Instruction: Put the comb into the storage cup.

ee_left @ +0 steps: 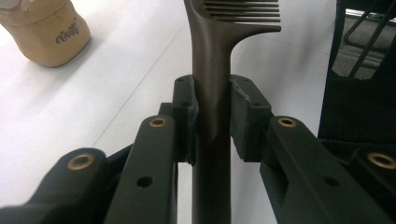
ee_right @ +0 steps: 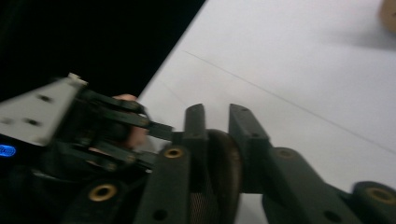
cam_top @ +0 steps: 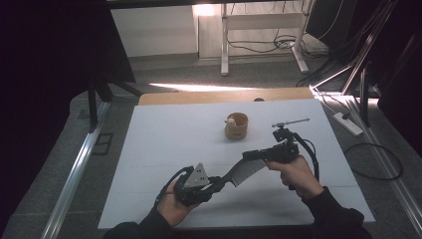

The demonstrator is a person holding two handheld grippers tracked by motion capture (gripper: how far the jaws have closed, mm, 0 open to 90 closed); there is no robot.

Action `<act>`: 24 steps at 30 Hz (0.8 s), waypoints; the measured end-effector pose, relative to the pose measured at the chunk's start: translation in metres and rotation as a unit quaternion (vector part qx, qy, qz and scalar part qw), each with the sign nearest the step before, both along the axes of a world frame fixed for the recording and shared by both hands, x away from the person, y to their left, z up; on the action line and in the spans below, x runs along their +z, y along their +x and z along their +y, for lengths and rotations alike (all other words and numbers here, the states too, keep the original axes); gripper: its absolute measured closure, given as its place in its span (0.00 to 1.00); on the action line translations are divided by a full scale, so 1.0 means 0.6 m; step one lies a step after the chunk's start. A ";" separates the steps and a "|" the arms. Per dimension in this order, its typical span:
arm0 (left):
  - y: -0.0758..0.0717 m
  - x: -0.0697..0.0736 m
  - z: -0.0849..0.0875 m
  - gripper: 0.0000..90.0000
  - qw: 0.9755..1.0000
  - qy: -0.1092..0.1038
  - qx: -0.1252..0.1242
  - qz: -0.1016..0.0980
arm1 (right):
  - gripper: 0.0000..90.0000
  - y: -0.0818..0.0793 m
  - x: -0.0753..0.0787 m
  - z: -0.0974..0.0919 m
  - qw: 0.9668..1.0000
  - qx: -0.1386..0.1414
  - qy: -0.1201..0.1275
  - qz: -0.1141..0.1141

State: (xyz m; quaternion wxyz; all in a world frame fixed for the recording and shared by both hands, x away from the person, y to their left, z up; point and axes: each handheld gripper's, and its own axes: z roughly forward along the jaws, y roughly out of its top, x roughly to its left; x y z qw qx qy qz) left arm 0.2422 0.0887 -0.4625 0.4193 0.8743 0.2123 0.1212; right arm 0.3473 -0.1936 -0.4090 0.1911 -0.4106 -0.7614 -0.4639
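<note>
A dark comb hangs just above the white table, held at both ends. My left gripper is shut on its handle; in the left gripper view the pads press on both sides of the comb's stem, and the teeth point away. My right gripper is shut on the toothed end; in the right gripper view the comb's spine sits between the jaws, with the left gripper's grey plate behind it. A tan cup stands upright on the table farther back.
The tan cup is the one other thing on the table. A wooden strip borders the far edge. On the floor, metal rails run along both sides, and a power strip and cables lie at the right.
</note>
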 end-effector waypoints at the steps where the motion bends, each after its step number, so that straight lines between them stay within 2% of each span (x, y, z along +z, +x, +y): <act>1: 0.000 0.000 -0.001 0.80 1.000 0.004 0.000 -0.002 | 0.91 0.001 0.000 -0.001 1.000 0.001 0.006 0.009; 7: 0.002 -0.004 -0.003 0.80 1.000 0.013 -0.002 -0.001 | 0.94 -0.002 0.001 0.002 0.999 -0.001 0.019 0.031; 12: 0.007 -0.006 0.001 0.77 1.000 -0.004 0.002 0.011 | 0.95 -0.004 0.003 0.003 0.999 -0.003 0.022 0.031; 21: 0.012 -0.003 0.013 0.53 0.999 -0.031 0.018 0.025 | 0.95 -0.005 0.009 -0.002 0.999 -0.009 0.028 0.020; 24: 0.014 -0.004 0.018 0.43 0.998 -0.043 0.024 0.036 | 0.95 -0.004 0.010 -0.005 0.999 -0.009 0.032 0.015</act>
